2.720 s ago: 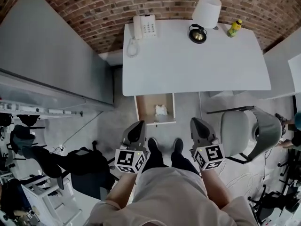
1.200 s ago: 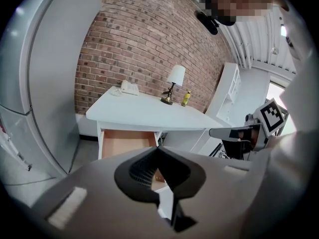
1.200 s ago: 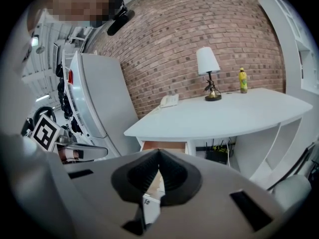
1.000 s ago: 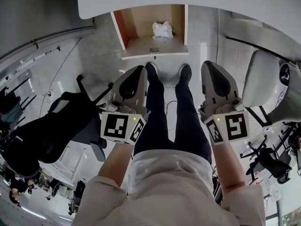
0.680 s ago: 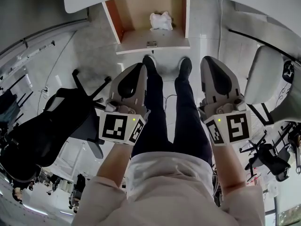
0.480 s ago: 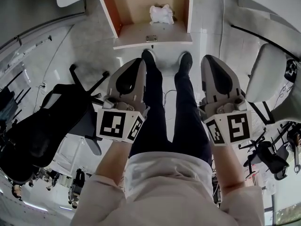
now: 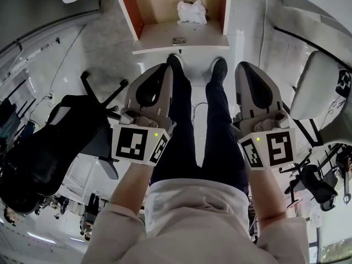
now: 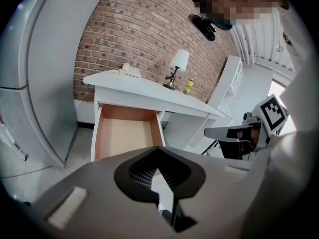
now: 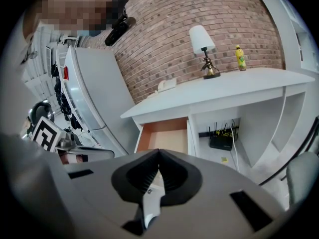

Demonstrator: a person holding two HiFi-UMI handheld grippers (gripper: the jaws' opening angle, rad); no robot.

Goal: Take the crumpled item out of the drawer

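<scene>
Drawer (image 7: pixel 179 37) now sits higher in head view than a sec ago, so the person's closing in. Left gripper (image 7: pixel 166 67) & right gripper (image 7: pixel 242 67) are both closed, empty, short of drawer. Crumpled paper (image 7: pixel 192 11) lies inside drawer, right of middle, untouched.

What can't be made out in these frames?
- Crumpled item: missing from both gripper views; left gripper and right gripper cover the near end of the drawer.
- Drawer back: cut off by head view's top edge.
- Bottle label: too small, right gripper view.
</scene>
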